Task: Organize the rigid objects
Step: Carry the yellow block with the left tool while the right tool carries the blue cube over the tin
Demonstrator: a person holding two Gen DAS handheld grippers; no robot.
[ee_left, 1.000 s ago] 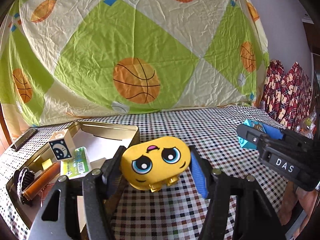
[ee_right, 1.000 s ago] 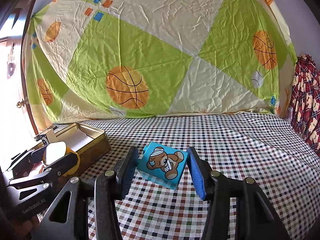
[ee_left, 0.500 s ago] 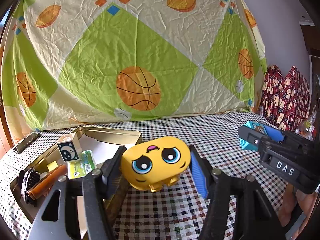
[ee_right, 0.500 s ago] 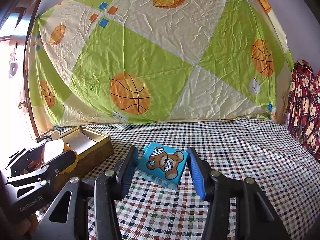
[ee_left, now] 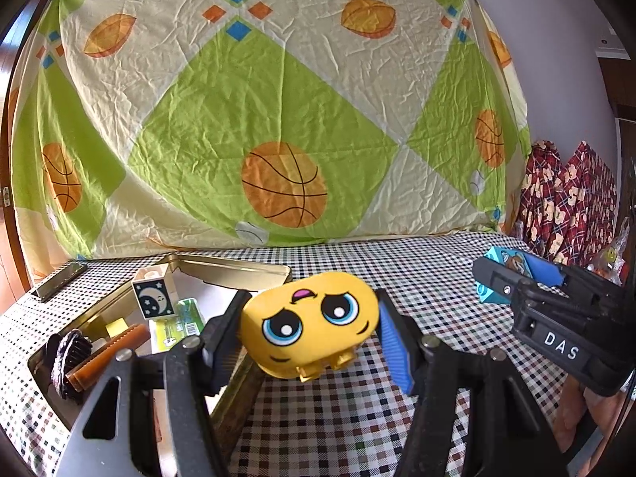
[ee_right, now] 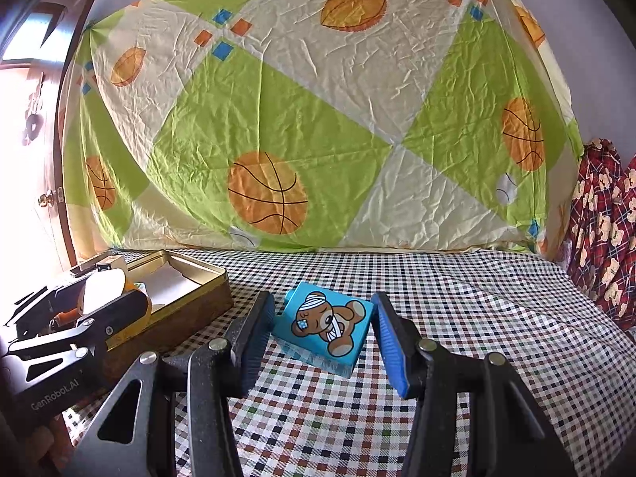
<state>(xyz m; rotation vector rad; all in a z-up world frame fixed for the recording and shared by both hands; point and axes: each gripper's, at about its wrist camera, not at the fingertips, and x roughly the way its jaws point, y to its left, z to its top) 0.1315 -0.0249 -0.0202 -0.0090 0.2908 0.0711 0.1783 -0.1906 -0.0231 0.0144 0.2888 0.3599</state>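
A crumpled green-and-cream sheet printed with orange basketballs hangs behind the counter, which wears a small-checked multicoloured cloth. Red plaid fabric with bear faces is bunched at the right.

Tin left of face block.

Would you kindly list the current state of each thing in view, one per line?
Left gripper: shut on the yellow face block, held clear of the tablecloth.
Right gripper: shut on the blue bear block, tilted.
Gold tin: open, no lid on it, partly filled.
Moon block: upright in the tin.
Black brush: lying in the tin.
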